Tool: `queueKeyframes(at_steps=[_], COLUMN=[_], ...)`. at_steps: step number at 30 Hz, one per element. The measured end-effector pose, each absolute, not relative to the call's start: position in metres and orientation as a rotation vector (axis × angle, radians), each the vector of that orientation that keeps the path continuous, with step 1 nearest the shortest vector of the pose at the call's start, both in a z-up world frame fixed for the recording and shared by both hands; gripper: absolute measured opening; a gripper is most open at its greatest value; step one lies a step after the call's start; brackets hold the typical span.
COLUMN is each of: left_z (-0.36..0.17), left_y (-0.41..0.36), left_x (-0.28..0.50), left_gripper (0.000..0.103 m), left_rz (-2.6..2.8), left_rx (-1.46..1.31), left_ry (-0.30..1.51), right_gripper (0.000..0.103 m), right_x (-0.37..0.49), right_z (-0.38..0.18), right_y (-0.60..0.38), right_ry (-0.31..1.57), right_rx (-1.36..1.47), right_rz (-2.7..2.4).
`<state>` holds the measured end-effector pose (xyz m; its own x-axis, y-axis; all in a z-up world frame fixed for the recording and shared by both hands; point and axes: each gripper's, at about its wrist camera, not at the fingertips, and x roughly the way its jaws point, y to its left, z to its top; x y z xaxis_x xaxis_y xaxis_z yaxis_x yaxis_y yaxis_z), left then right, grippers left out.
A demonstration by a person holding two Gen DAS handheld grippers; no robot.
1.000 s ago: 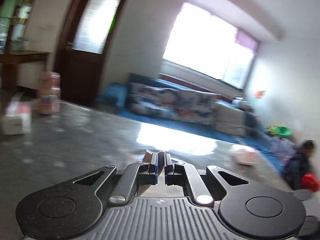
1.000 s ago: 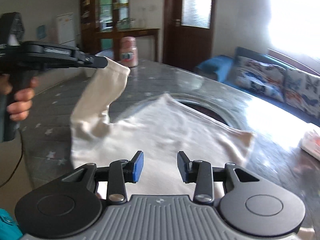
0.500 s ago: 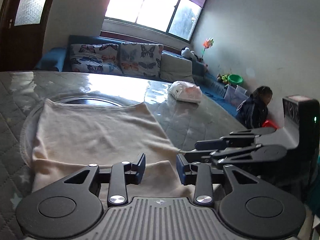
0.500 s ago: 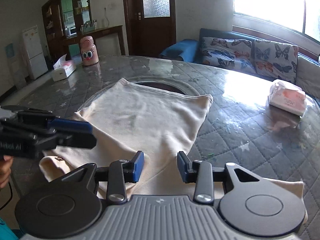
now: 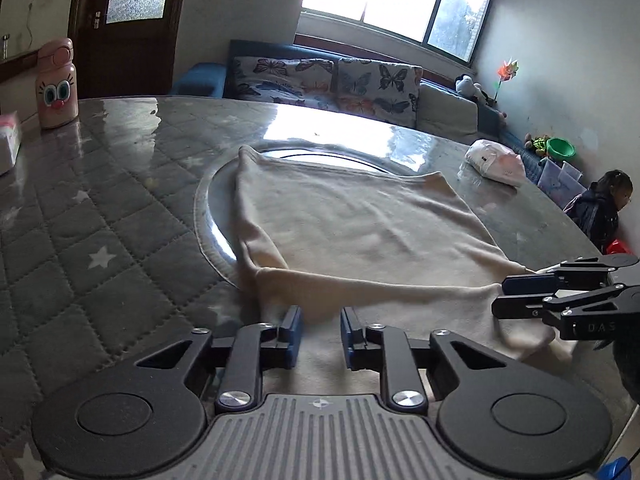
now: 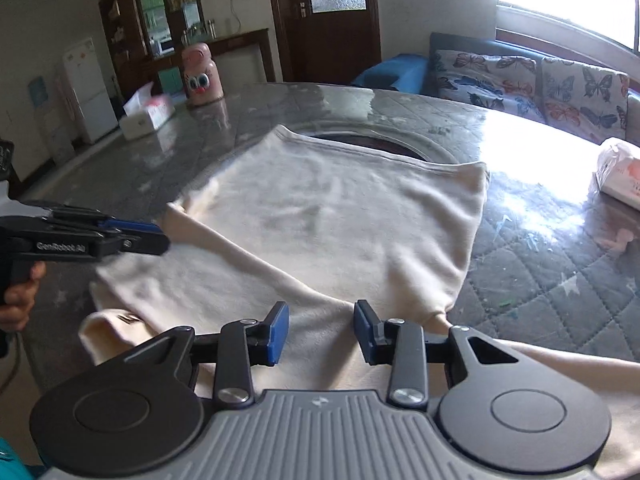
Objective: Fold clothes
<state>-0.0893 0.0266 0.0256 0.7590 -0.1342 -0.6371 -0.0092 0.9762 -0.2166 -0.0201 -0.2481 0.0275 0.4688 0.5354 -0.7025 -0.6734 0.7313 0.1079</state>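
Observation:
A cream garment (image 5: 360,236) lies spread on the grey quilted table (image 5: 100,216), with a sleeve folded across its near part (image 5: 380,288). It also shows in the right wrist view (image 6: 320,224). My left gripper (image 5: 320,338) is open and empty, low over the garment's near left edge; it appears from the side in the right wrist view (image 6: 160,236). My right gripper (image 6: 321,334) is open and empty over the garment's near right part; it appears from the side in the left wrist view (image 5: 500,294).
A pink bottle with a cartoon face (image 5: 56,84) and a tissue box (image 6: 148,114) stand at the table's far left. A white plastic packet (image 5: 496,162) lies at the far right. A round inset ring (image 5: 208,216) lies under the garment. A child (image 5: 604,208) sits beyond the table.
A second ago my left gripper was shut on the sleeve and held it up. It has laid the sleeve across the garment, opened, and now sits low at the near edge.

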Motion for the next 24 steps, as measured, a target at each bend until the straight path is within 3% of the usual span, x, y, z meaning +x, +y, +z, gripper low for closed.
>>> queueKeyframes(at_steps=[7, 12, 15, 24], left_z=[0.037, 0.049, 0.055, 0.052], left_y=[0.011, -0.011, -0.027, -0.068], left_x=[-0.087, -0.090, -0.090, -0.085], left_gripper=[0.022, 0.047, 0.052, 0.054], left_rz=[-0.057, -0.096, -0.140, -0.240], left_rx=[-0.185, -0.159, -0.142, -0.093], left_ry=[0.705, 0.681, 0.672, 0.690], right_gripper=[0.036, 0.036, 0.037, 0.038], right_x=[-0.023, -0.027, -0.030, -0.024], right_z=[0.041, 0.037, 0.032, 0.014], right_y=[-0.295, -0.361, -0.395, -0.471], right_ry=[0.756, 0.758, 0.757, 0.759], right_rx=[-0.134, -0.054, -0.026, 0.104], right_rz=[0.639, 0.430, 0.314, 0.066])
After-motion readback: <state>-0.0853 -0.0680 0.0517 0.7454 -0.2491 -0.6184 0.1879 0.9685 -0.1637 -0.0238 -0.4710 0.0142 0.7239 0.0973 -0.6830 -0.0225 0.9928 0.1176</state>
